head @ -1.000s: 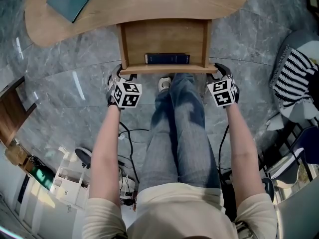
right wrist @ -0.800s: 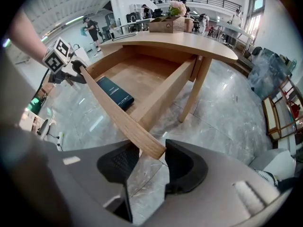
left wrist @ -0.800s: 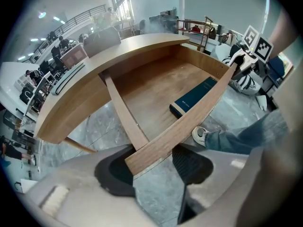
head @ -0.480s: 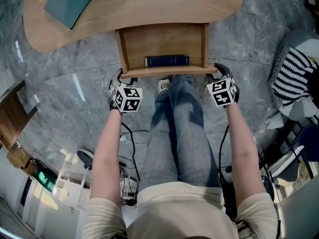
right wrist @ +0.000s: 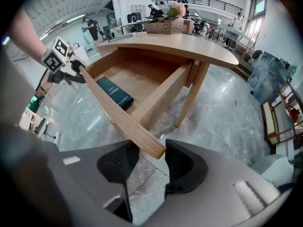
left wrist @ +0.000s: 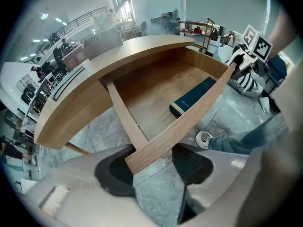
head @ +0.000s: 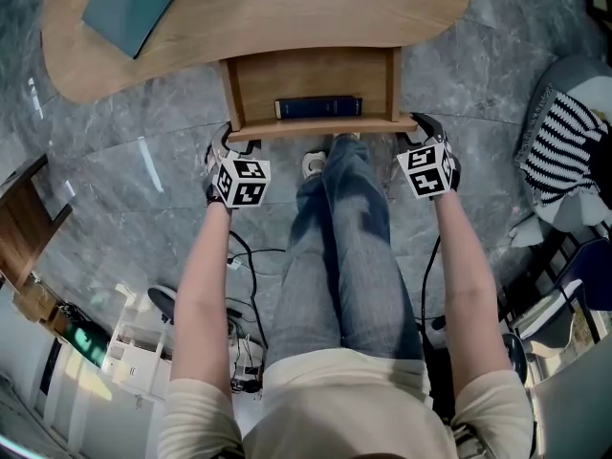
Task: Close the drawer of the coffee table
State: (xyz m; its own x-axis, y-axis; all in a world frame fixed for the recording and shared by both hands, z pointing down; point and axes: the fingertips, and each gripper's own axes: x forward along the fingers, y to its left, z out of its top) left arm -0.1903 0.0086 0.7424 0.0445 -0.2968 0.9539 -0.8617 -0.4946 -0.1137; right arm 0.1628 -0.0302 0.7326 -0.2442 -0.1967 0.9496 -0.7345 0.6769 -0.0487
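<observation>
The wooden coffee table has its drawer pulled out toward me. A dark blue book lies just inside the drawer front. My left gripper sits at the front panel's left end and my right gripper at its right end. In the left gripper view the panel's end lies between the pads, with my left gripper shut on it. The right gripper view shows the other end clamped the same way by my right gripper. The book shows in both views.
A teal book lies on the table top at the far left. The person's legs in jeans and a shoe are right below the drawer. A striped cloth lies right, cables and a white rack near left.
The drawer has slid a little further in under the table top, and both grippers have moved forward with its front panel.
</observation>
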